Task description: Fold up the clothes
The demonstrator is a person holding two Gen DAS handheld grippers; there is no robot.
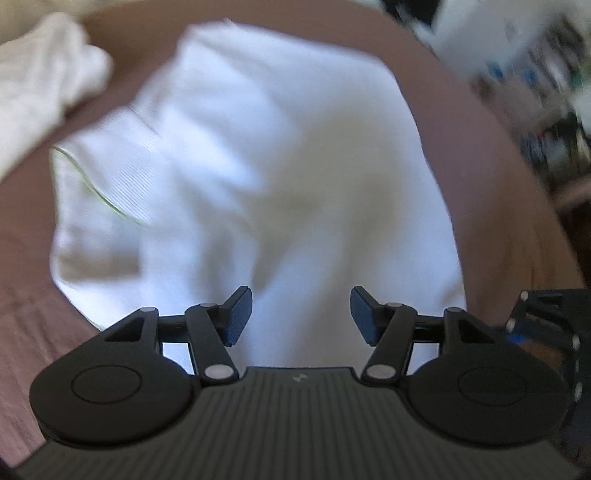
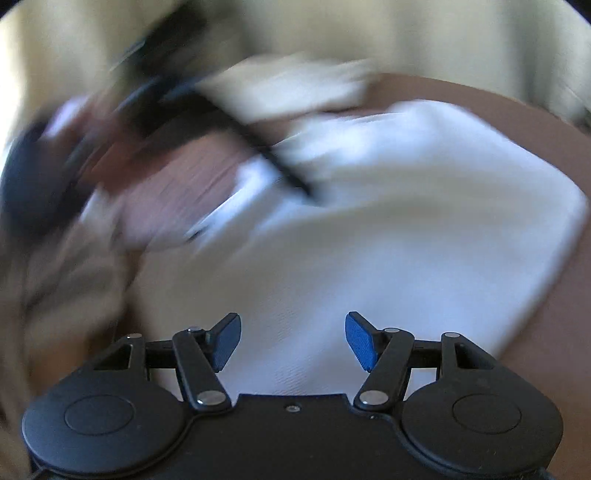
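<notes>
A white garment point(image 1: 277, 166) lies spread in a loose fold on a brown surface point(image 1: 480, 184); a thin green line point(image 1: 92, 188) runs along its left part. My left gripper point(image 1: 301, 314) hovers over the garment's near edge, open, with nothing between its pads. In the right wrist view the same white garment point(image 2: 406, 240) fills the middle, and my right gripper point(image 2: 293, 339) is open above it, holding nothing. A black linkage point(image 1: 543, 332) at the left view's right edge belongs to the other gripper. Both views are motion-blurred.
A second, cream-white cloth point(image 1: 40, 81) lies bunched at the far left. Blurred clutter point(image 1: 535, 74) sits beyond the surface's far right edge. A dark blurred shape with a hand point(image 2: 166, 103) crosses the upper left of the right wrist view. Beige fabric point(image 2: 443, 33) lies behind.
</notes>
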